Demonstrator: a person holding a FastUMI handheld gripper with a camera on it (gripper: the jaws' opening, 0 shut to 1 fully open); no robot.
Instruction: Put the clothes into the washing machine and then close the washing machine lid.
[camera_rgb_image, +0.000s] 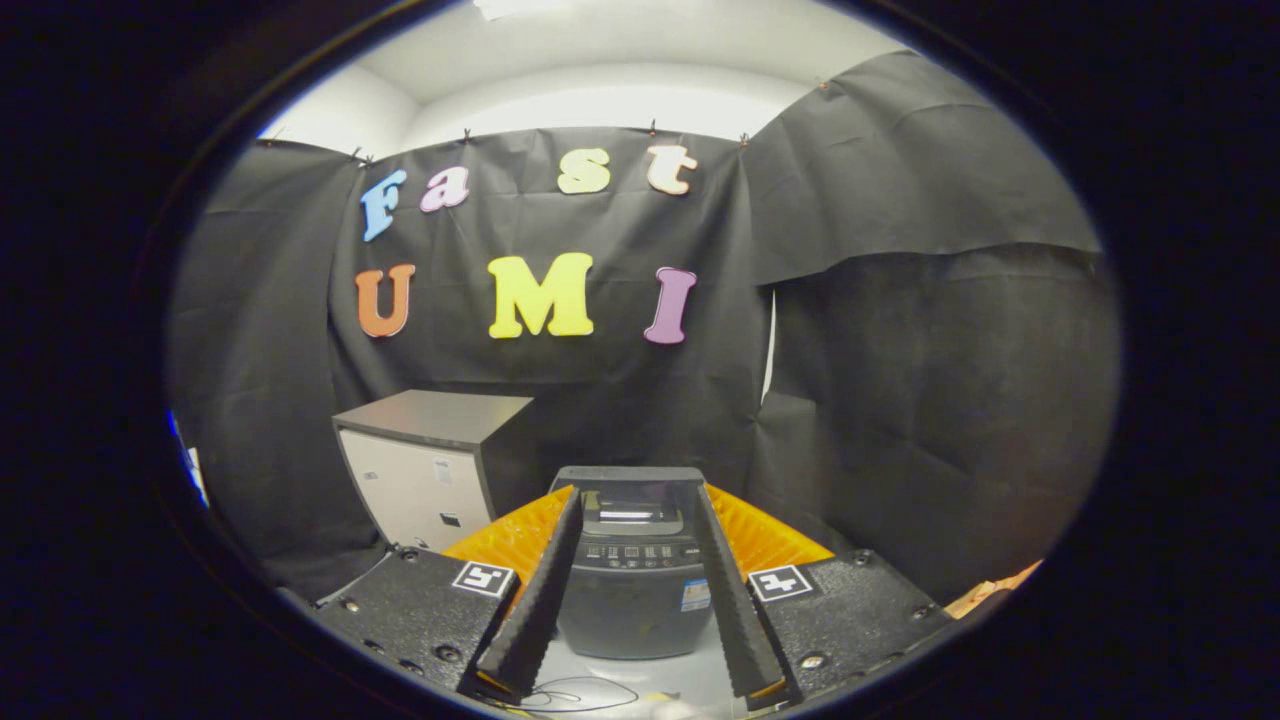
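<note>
A small dark grey top-loading washing machine (632, 600) stands on a white surface, a short way beyond my fingers and framed between them. Its control panel (640, 552) faces me, and above that a glossy top panel (630, 512) reflects a strip of light. Whether the lid is down or raised I cannot tell. My gripper (638, 495) is open, its two fingers (545, 590) spread wide with nothing between them. An orange ribbed thing (505, 540) shows on both sides of the machine behind the fingers; what it is I cannot tell.
A low cabinet (430, 470) with a dark top and pale front stands left of the machine against the black cloth wall. A thin cable (575, 692) lies on the white surface (690, 680) under the fingers. A tan-orange scrap (1000, 590) shows at the far right.
</note>
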